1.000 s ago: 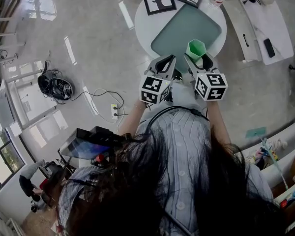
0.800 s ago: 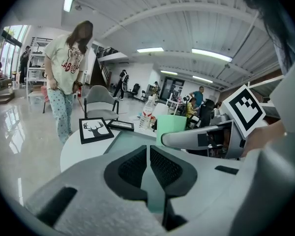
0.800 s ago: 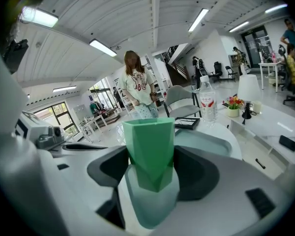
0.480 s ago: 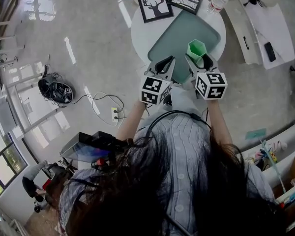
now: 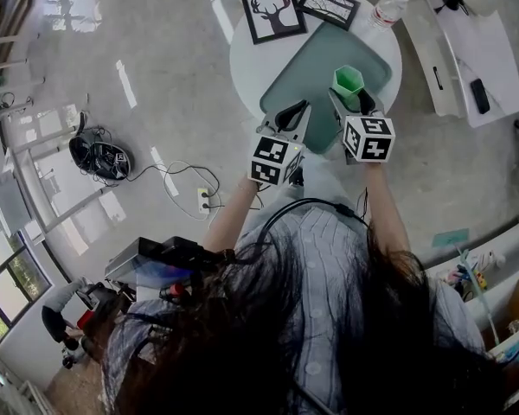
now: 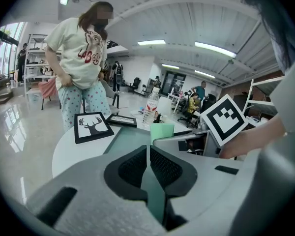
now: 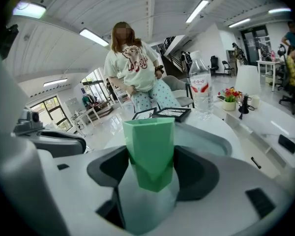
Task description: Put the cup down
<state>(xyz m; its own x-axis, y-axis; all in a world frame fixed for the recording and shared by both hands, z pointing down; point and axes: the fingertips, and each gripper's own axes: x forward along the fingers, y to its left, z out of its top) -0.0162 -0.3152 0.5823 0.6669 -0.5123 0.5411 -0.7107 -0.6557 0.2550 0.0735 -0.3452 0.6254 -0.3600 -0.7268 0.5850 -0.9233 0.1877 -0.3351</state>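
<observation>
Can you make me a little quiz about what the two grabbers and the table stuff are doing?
1. True or false: the left gripper holds the green faceted plastic cup.
2. Which animal is on the black-framed picture? A deer, B cat, C fish.
3. Fill in: the right gripper holds the cup over the grey-green ____.
Key: 1 false, its jaws are shut and empty; 2 A; 3 tray.

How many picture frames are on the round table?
2. The deer picture is at the far left edge of the table; the other frame is just right of it, beside the bottle. None look hidden.
</observation>
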